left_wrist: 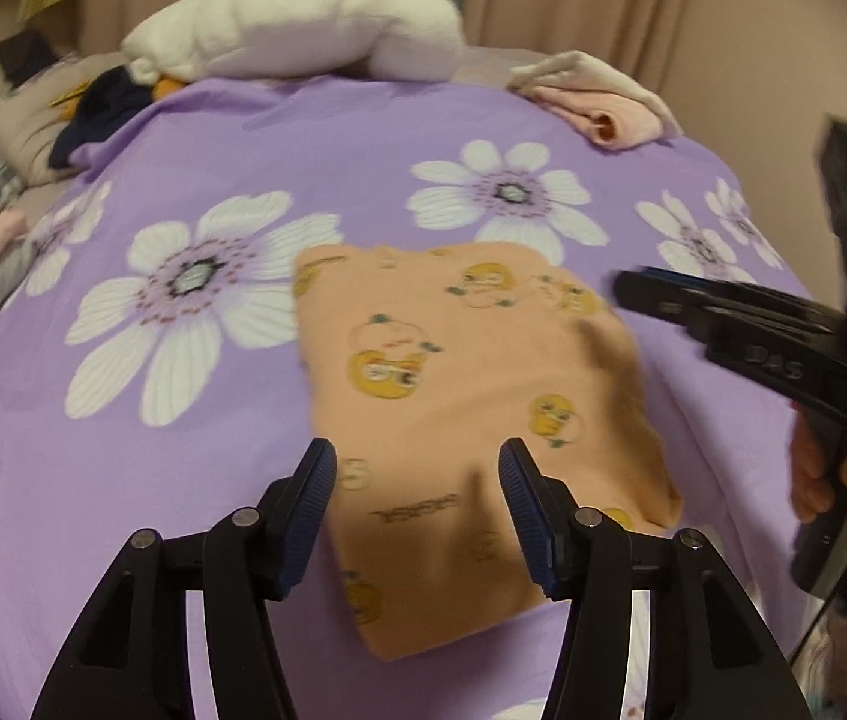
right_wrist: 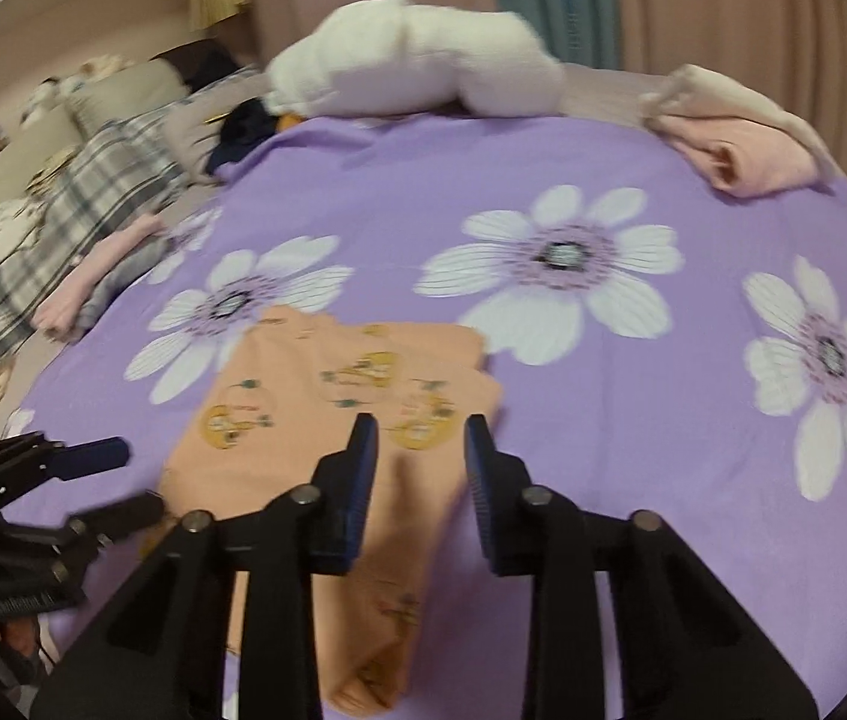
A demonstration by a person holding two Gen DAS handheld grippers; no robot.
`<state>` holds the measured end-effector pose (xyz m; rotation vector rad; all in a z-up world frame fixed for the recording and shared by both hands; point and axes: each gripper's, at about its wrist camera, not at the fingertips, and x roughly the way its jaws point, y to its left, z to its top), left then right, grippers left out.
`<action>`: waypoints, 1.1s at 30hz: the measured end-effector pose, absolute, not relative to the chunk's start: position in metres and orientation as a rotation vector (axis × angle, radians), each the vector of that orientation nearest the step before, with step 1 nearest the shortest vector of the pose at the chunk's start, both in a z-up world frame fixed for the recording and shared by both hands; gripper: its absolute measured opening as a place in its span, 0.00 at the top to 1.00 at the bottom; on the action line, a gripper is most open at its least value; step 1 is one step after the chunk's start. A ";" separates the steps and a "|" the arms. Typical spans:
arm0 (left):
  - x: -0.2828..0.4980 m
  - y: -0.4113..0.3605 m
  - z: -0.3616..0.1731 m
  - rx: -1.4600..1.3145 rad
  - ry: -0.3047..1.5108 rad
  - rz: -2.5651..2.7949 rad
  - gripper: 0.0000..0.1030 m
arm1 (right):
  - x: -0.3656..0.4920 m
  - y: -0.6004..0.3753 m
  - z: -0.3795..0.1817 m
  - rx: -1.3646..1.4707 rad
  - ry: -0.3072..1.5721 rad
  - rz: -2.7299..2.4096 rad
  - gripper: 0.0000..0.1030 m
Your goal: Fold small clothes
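Where the purple flowered bedspread (left_wrist: pixel 303 138) covers the bed, the peach garment (left_wrist: pixel 459 396) lies flat in its near middle, folded into a rough rectangle with yellow cartoon prints showing. A white rolled bundle (left_wrist: pixel 297 18) sits at the far edge, a pink folded pile (left_wrist: pixel 597 96) to its right, well apart from the garment. The left claw (left_wrist: pixel 417 510) hovers over the garment's near edge, jaws apart, nothing between the pads. The right claw (right_wrist: pixel 420 480) hangs over the garment's right side, jaws narrower but with a clear gap, nothing gripped.

Judgement: a fold looks just laid and released; both claws are free above the cloth. Next move probably calls for pinching one short edge at two corners and carrying it across, or shifting the piece toward the pile.
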<state>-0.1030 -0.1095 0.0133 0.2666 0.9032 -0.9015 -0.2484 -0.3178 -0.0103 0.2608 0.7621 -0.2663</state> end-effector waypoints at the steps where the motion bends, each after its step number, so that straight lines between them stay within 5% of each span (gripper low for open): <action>1: -0.106 -0.113 0.010 0.269 0.910 -0.934 0.46 | -0.243 -0.314 -0.013 0.256 0.769 -0.245 0.76; 12: -0.105 -0.126 -0.020 0.266 1.017 -0.966 0.46 | -0.209 -0.313 -0.062 0.258 0.940 -0.236 0.84; 33: -0.084 -0.126 -0.017 0.186 1.026 -0.896 0.46 | -0.254 -0.280 -0.054 0.231 0.927 -0.196 0.80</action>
